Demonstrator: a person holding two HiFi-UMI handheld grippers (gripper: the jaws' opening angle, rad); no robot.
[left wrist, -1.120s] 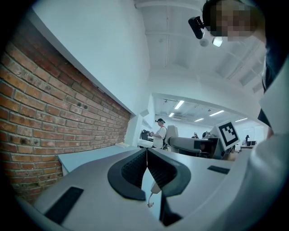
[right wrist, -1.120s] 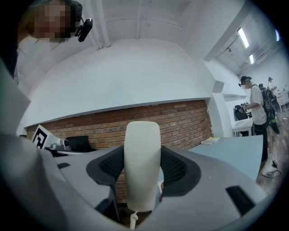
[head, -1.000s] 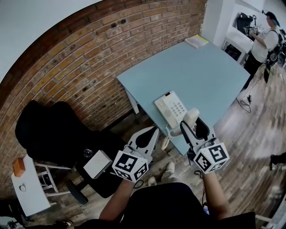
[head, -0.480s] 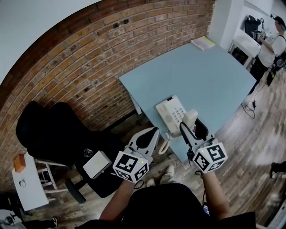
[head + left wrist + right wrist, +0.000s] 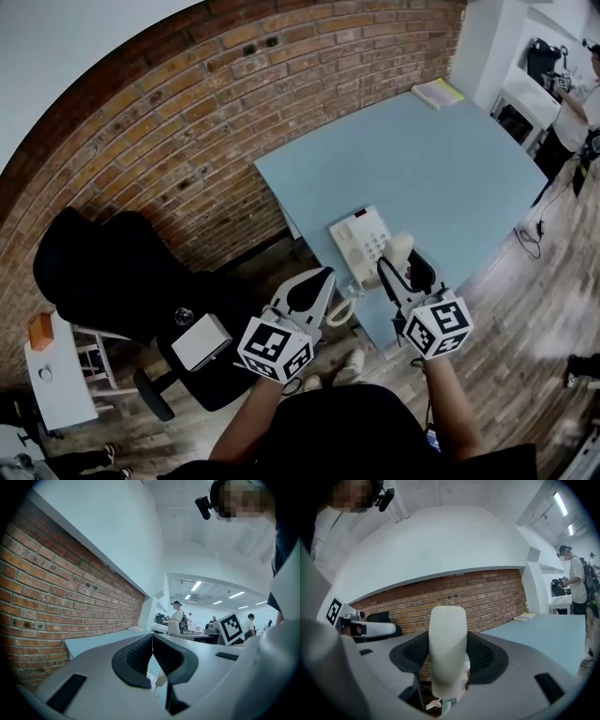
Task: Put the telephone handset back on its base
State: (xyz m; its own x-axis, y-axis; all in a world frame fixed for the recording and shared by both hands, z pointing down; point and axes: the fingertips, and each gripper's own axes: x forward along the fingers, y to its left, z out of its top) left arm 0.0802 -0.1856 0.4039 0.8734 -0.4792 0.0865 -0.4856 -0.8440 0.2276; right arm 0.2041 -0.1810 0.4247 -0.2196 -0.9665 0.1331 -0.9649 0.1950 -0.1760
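Observation:
The cream telephone base (image 5: 360, 238) with its keypad sits near the front corner of the light blue table (image 5: 441, 159). My right gripper (image 5: 400, 261) is shut on the cream handset (image 5: 399, 250), which it holds upright just right of the base; in the right gripper view the handset (image 5: 448, 644) stands clamped between the black pads. A coiled cord (image 5: 345, 307) hangs from the base over the table edge. My left gripper (image 5: 319, 284) hovers off the table's front left, jaws closed together with nothing in them (image 5: 152, 656).
A brick wall (image 5: 169, 141) runs behind the table. A black office chair (image 5: 112, 272) and a small white stand (image 5: 56, 384) sit at the left on the wood floor. A yellow-white booklet (image 5: 438, 92) lies at the table's far corner. A person (image 5: 581, 103) stands far right.
The view has shifted slightly, so the table and phone sit a little further right and lower. The right gripper still holds the handset beside the base; the left gripper has barely moved.

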